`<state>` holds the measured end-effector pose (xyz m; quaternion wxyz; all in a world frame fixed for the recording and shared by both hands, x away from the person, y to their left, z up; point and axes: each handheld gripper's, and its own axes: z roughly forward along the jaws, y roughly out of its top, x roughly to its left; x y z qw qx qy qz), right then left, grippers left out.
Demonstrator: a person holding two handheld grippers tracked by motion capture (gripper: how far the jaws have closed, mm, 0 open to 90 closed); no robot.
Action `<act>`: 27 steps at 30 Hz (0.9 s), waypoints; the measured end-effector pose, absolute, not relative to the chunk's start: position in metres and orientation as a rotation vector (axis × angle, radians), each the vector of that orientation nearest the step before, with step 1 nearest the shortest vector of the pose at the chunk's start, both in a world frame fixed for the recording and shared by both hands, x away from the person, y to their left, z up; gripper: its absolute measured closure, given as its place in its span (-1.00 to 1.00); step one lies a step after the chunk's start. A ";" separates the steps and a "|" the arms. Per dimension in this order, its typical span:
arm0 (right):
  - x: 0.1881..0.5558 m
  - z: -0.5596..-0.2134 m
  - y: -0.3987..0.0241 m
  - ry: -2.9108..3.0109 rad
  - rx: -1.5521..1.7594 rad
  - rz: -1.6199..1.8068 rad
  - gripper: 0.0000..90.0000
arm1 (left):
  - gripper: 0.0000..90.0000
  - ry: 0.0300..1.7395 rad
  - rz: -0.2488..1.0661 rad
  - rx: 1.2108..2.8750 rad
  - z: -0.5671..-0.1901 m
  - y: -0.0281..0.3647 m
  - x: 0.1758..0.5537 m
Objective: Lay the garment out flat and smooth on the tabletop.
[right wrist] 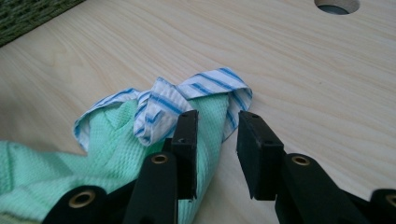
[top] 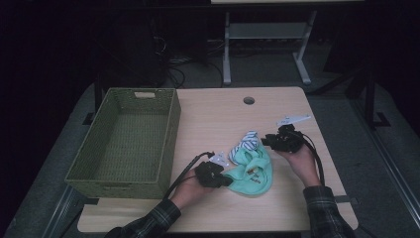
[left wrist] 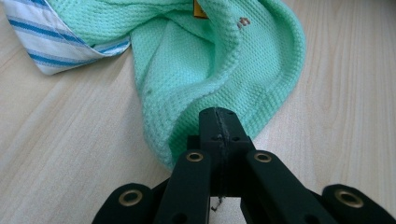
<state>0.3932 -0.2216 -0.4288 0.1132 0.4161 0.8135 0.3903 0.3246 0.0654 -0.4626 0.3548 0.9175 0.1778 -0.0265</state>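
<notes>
Waffle-knit cloth fills the pinch of my left gripper [left wrist: 218,122]: its black jaws are pressed fully together on the hemmed edge of the mint-green cloth [left wrist: 205,60], a soft, grid-textured fabric that bunches into thick folds as it runs away from the tips. Tucked against it is a thinner, smooth white cloth with blue stripes [right wrist: 187,100], crumpled into loops at the far end of the green one.

My right gripper [right wrist: 215,140] stands partly open, its flat rectangular pads on either side of a green fold just under the striped cloth; the near pad lies against the fabric, the other stands clear of it over bare wood, so nothing is clamped.

Both cloths lie in a heap on the pale wood-grain table [top: 213,121], towards its front, between my hands. My left hand [top: 190,191] rests low on the table, gripper pointing right; my right hand [top: 299,158] comes in from the right, gripper pointing left at the heap.

Well left of the cloths sits a green woven basket [top: 171,129], rectangular and deep. A round hole [top: 249,100] is cut in the table near its far edge.
</notes>
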 end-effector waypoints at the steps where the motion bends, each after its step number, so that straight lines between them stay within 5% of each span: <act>1: 0.396 -0.430 -0.220 2.383 1.222 1.145 0.51 | 0.99 0.459 -0.069 2.371 -0.463 0.065 0.325; 15: 0.410 -0.450 -0.197 2.470 1.206 1.173 0.49 | 0.99 0.454 -0.069 2.375 -0.462 0.065 0.325; 22: 0.415 -0.464 -0.189 2.535 1.166 1.097 0.88 | 0.99 0.466 -0.078 2.372 -0.462 0.065 0.324; 27: 0.413 -0.459 -0.190 2.507 1.156 1.097 0.92 | 0.99 0.466 -0.077 2.374 -0.462 0.065 0.324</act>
